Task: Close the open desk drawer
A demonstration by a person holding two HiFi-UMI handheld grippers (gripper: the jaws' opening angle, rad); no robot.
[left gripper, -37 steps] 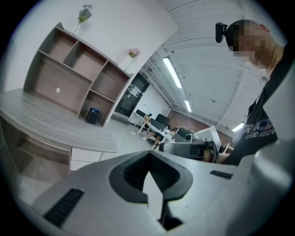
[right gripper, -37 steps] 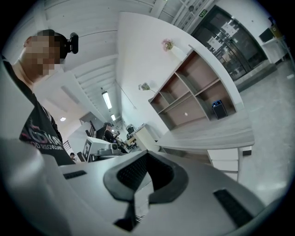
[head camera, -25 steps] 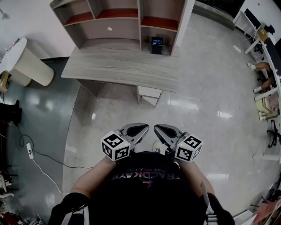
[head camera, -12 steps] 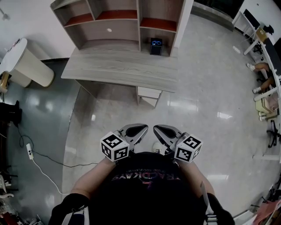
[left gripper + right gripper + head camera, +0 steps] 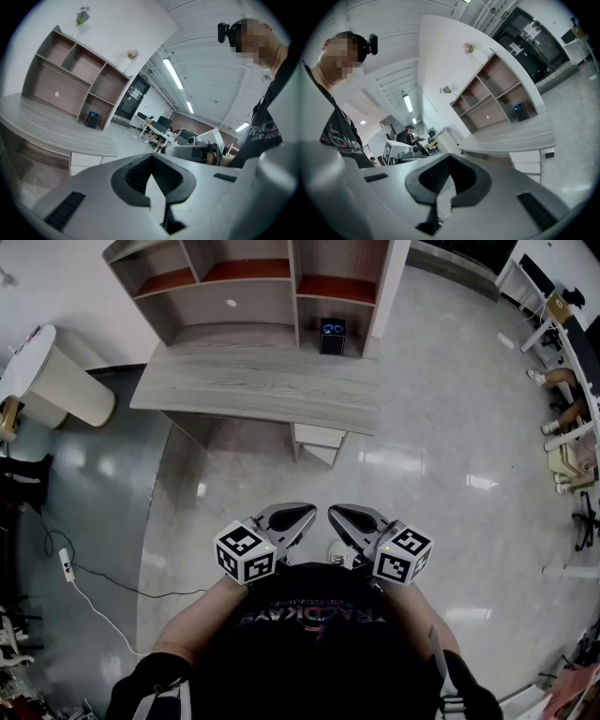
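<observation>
The person stands back from the desk (image 5: 253,381) with both forearms drawn in against a black T-shirt (image 5: 314,643). The two tools are held just in front of the chest, their noses angled toward each other. The left claw (image 5: 305,514) and the right claw (image 5: 339,516) are near one another but not touching. Each is closed tight, its tips meeting, with nothing between them.

The left gripper view looks past its closed claw (image 5: 151,159) and shows flowers (image 5: 83,13) on top of the shelf unit (image 5: 70,79). It also shows the other tool beside it and a row of office workstations (image 5: 159,131) far behind under ceiling strip lights. The right gripper view, past its own claw (image 5: 449,160), shows the desk from the side with white drawer fronts (image 5: 527,161) under its near edge.

Only the head view shows the layout. The drawer (image 5: 319,437) sits under the desk's near edge toward the right corner, and its pale front juts out past that edge, well apart from both claws. The shelf unit stands along the far edge, with a small black box (image 5: 333,334) in its lower right compartment. The rest of the grey wood-grain desktop is bare. Around the desk there is a glossy pale floor (image 5: 422,474). A round white stand (image 5: 47,371) is off the desk's left end, and a power strip with its cable (image 5: 64,562) lies on the floor.
</observation>
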